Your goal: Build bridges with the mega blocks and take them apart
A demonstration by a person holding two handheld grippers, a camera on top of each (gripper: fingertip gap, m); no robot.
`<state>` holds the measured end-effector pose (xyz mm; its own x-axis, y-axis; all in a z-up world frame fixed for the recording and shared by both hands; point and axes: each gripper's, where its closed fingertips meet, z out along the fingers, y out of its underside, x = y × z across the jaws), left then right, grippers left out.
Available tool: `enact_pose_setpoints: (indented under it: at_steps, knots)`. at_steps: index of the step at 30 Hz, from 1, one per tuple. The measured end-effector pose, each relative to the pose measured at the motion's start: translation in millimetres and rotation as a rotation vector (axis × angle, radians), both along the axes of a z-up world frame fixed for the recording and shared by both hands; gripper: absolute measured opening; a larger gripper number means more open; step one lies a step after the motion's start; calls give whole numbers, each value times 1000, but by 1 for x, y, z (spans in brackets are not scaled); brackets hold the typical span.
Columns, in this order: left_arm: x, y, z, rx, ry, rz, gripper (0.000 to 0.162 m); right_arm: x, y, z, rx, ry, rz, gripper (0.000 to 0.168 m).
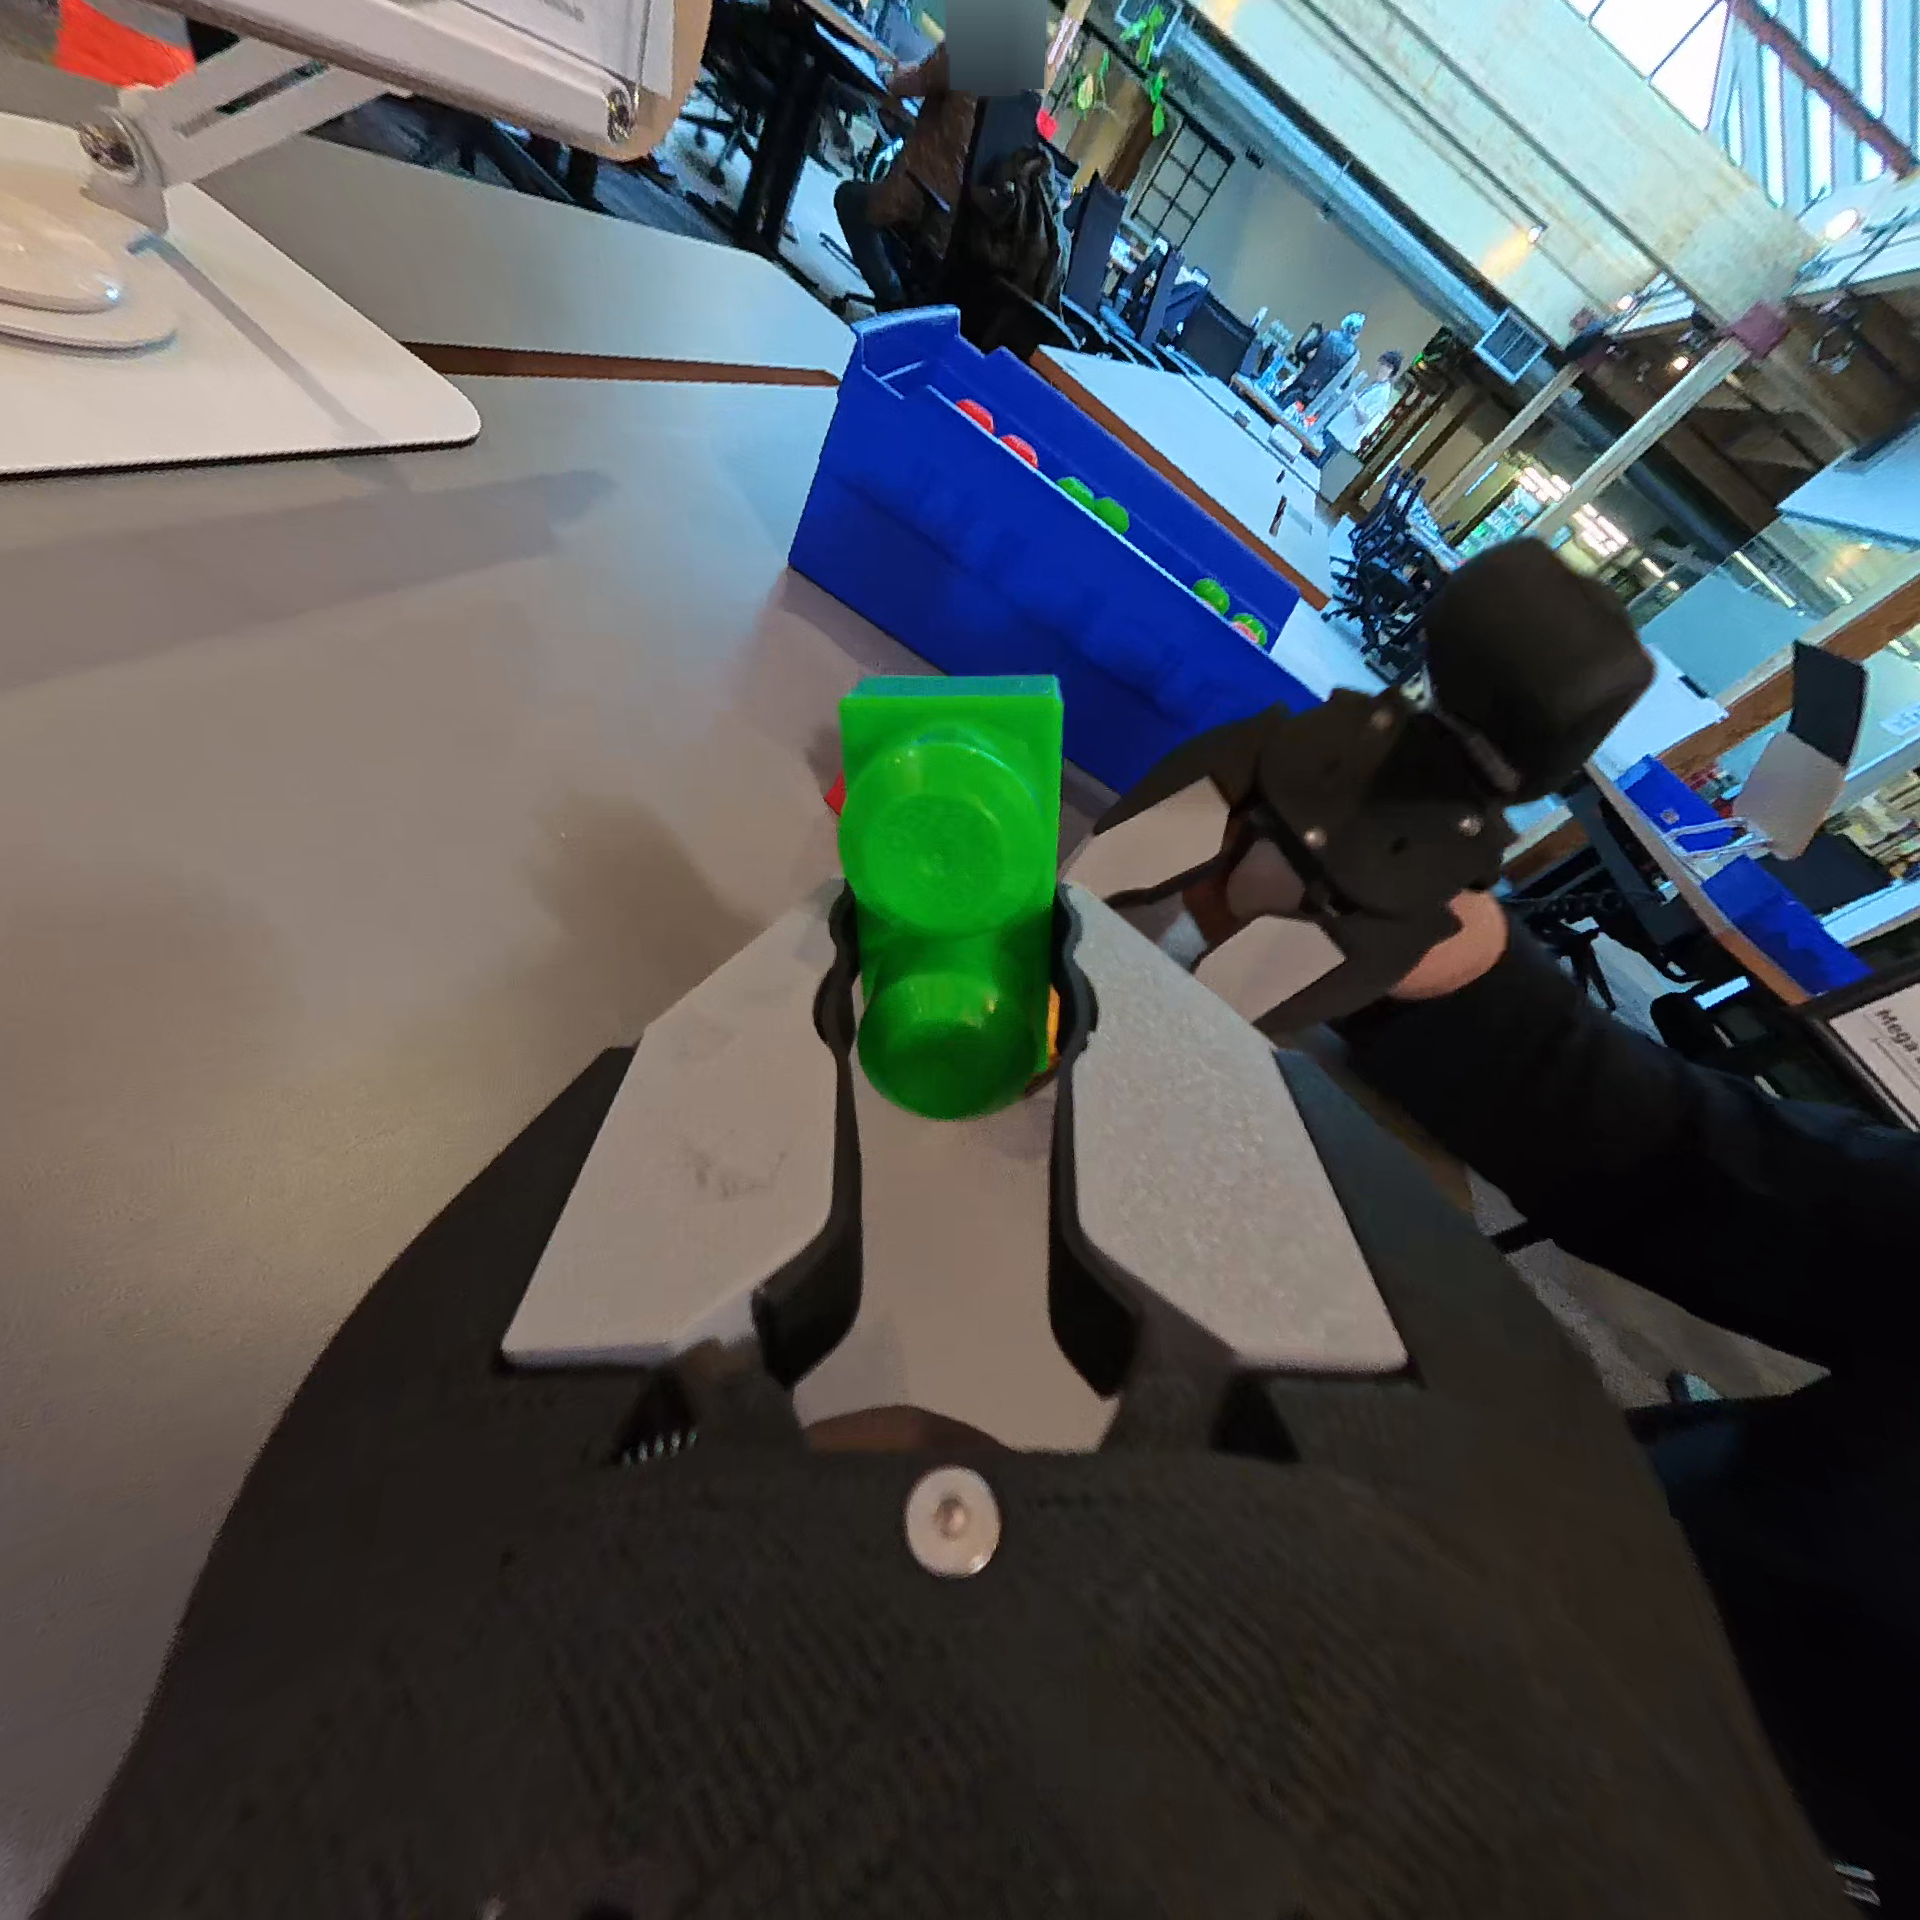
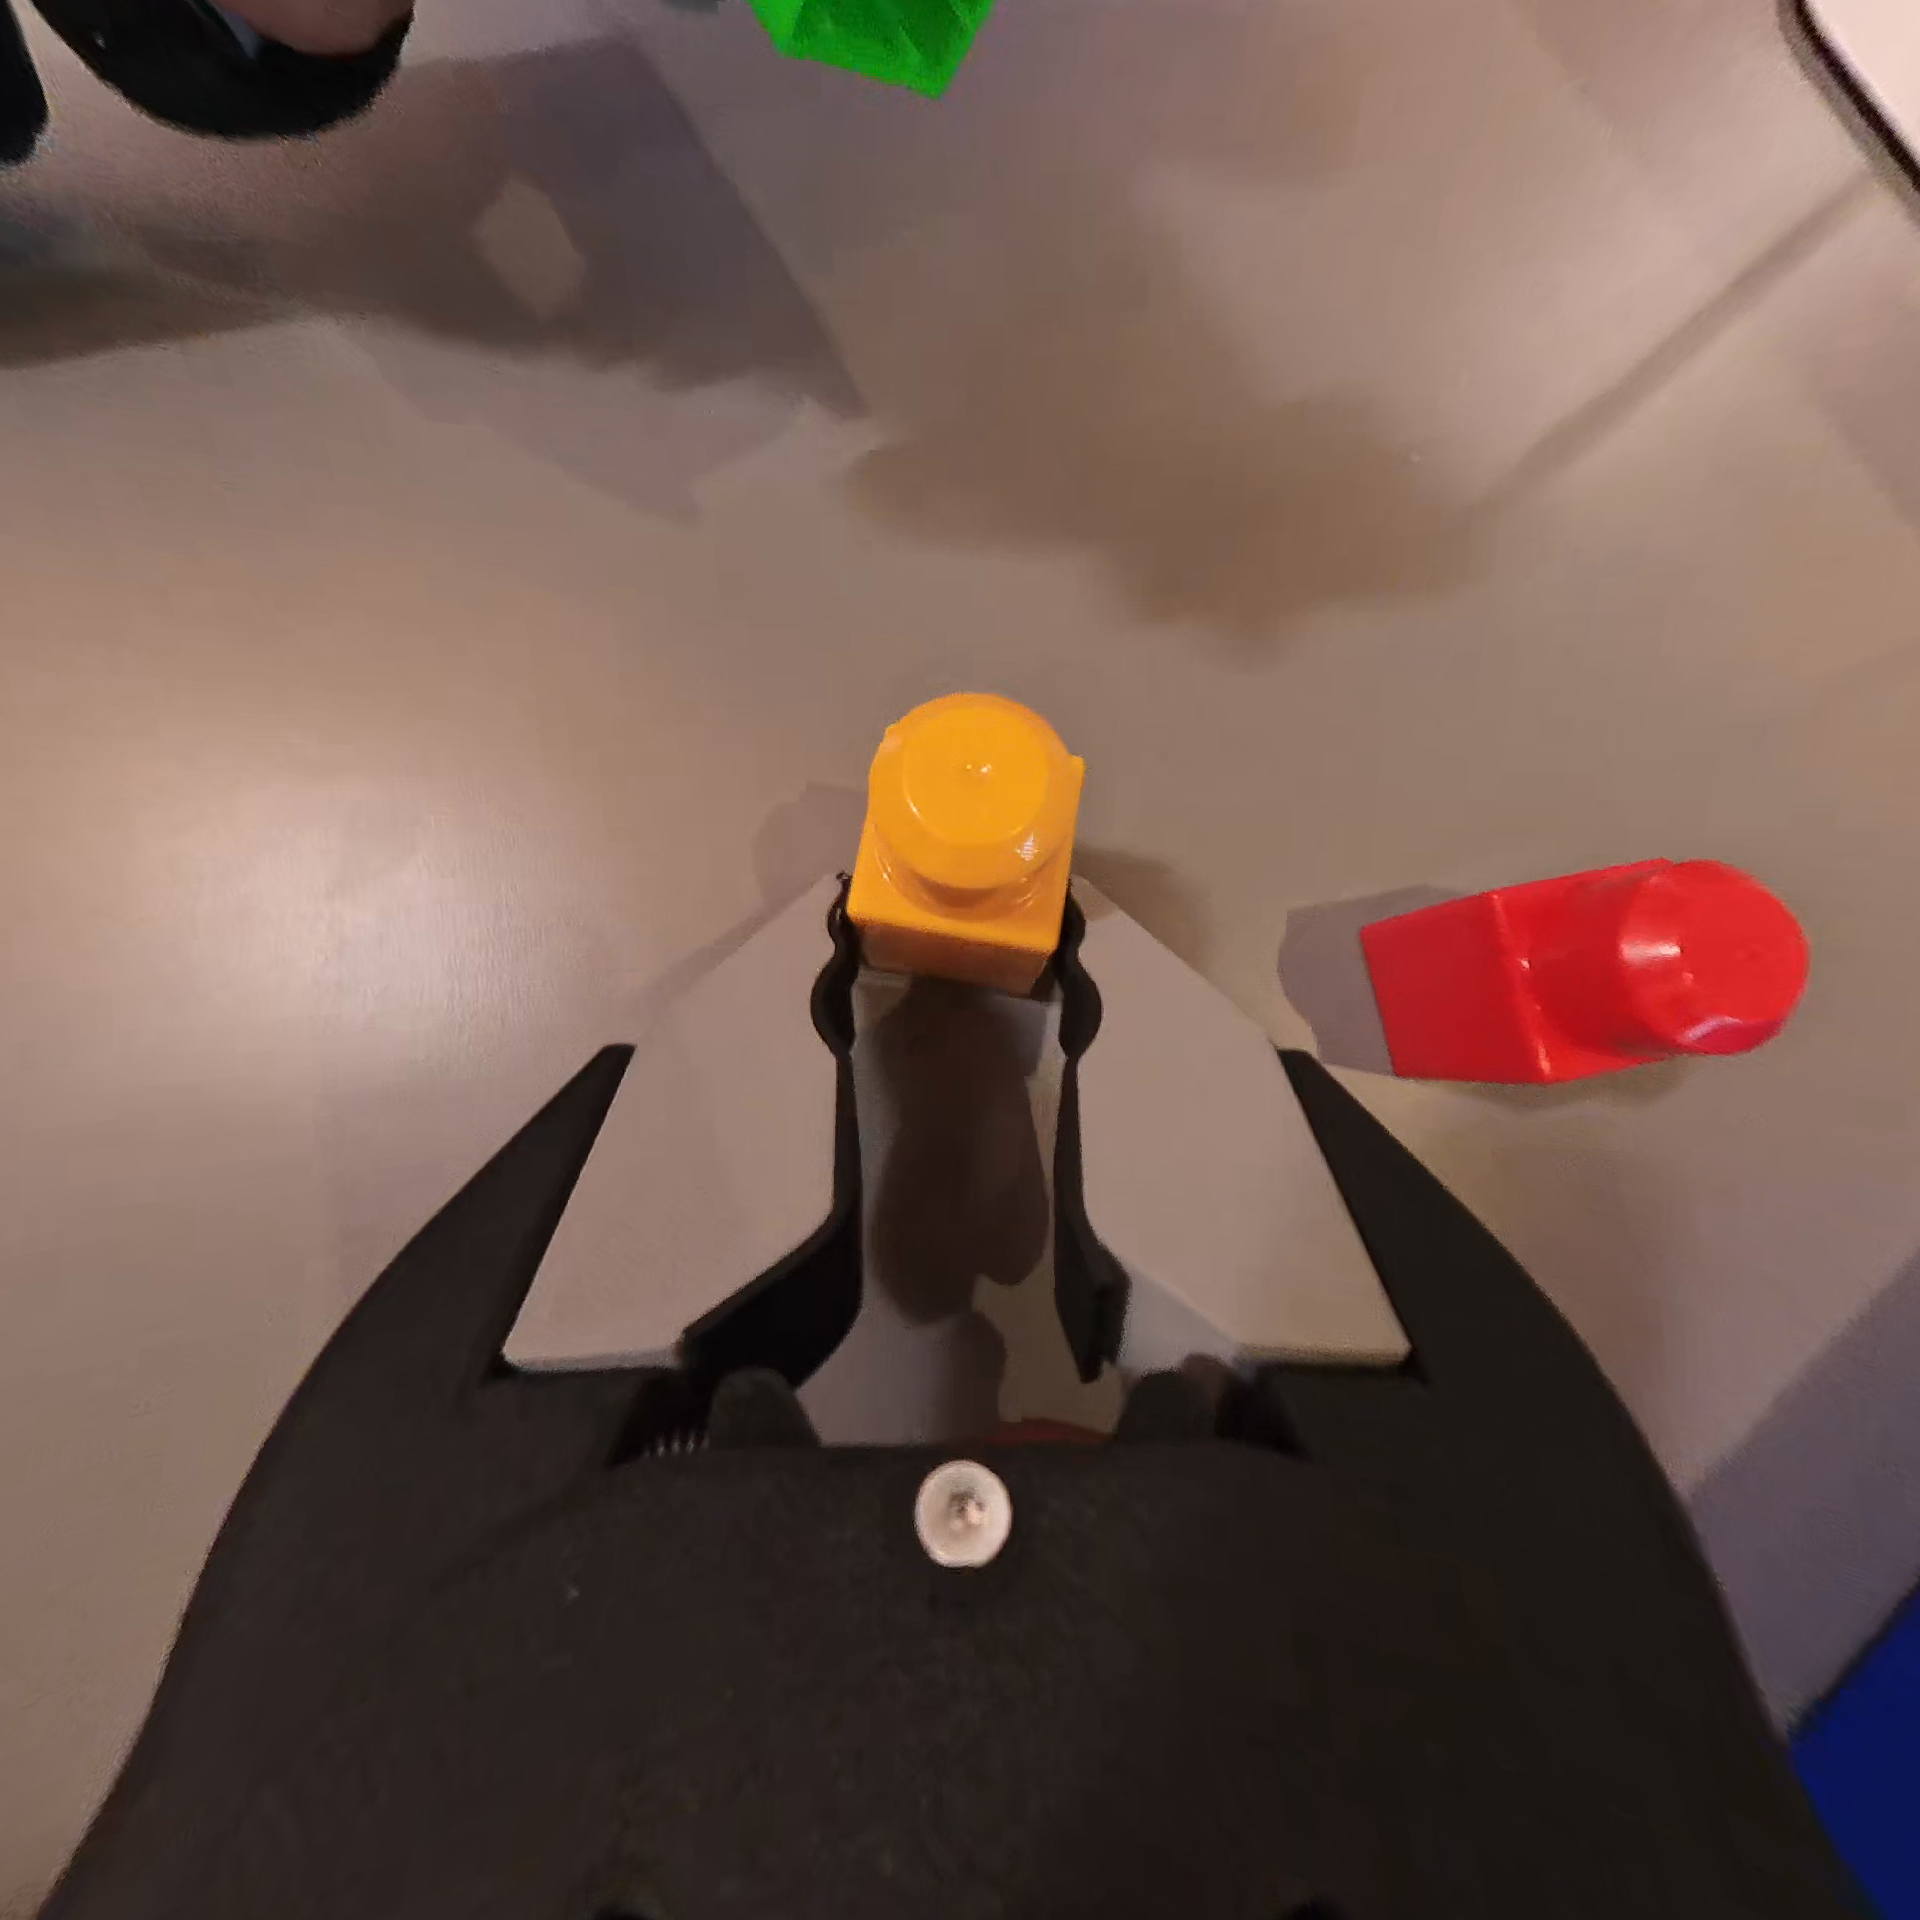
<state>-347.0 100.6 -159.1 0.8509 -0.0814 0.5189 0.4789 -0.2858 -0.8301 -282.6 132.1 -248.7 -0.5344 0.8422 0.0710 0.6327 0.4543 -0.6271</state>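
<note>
In the left wrist view my left gripper [image 1: 951, 987] is shut on a green two-stud block [image 1: 951, 862], held above the grey table with its studs facing the camera. The right gripper's black body [image 1: 1382, 831] shows just right of it. In the right wrist view my right gripper [image 2: 956, 935] is shut on a single-stud orange block [image 2: 971, 842], stud up, at the table top. A red single-stud block [image 2: 1579, 971] lies on its side to the right. The green block's edge [image 2: 883, 42] shows at the top of that view.
A blue bin [image 1: 1039, 540] with several red and green blocks stands at the table's far side. A white monitor stand base [image 1: 208, 353] sits at the far left. A dark sleeve [image 1: 1621, 1143] reaches in from the right. A white sheet edge [image 2: 1870, 94] lies top right. The left gripper's tips are roughly 12 cm from the right gripper's. Left tips and right tips are each some 30 cm from the white monitor stand base [image 1: 208, 353].
</note>
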Motion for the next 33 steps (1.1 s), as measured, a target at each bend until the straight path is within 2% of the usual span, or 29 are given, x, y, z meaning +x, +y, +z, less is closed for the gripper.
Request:
enact_pose_setpoints:
  at_steps: [6, 8, 11, 16, 20, 25, 27, 33]
  knots:
    - [5, -1, 6, 15, -7, -22, 33, 40, 20, 7, 235, -316, 104, 35]
    - [6, -1, 9, 22, -5, -27, 33, 45, 20, 8, 263, -370, 124, 34]
    - [8, -2, 11, 29, -9, -37, 34, 42, 28, 4, 318, -389, 106, 46]
    - [13, -4, 14, 43, -8, -70, 34, 39, 19, 2, 219, -335, 102, 42]
    - [24, -5, 18, 72, -8, -140, 34, 35, 17, -4, 115, -219, 113, 44]
    - [35, -10, 31, 147, -71, -215, 34, 28, 6, -1, -84, -103, 100, 36]
    - [33, -13, 35, 175, -91, -225, 34, 26, 6, 1, -110, -71, 90, 36]
    - [33, -19, 36, 194, -194, -273, 33, -2, 11, 53, -148, 222, 27, 35]
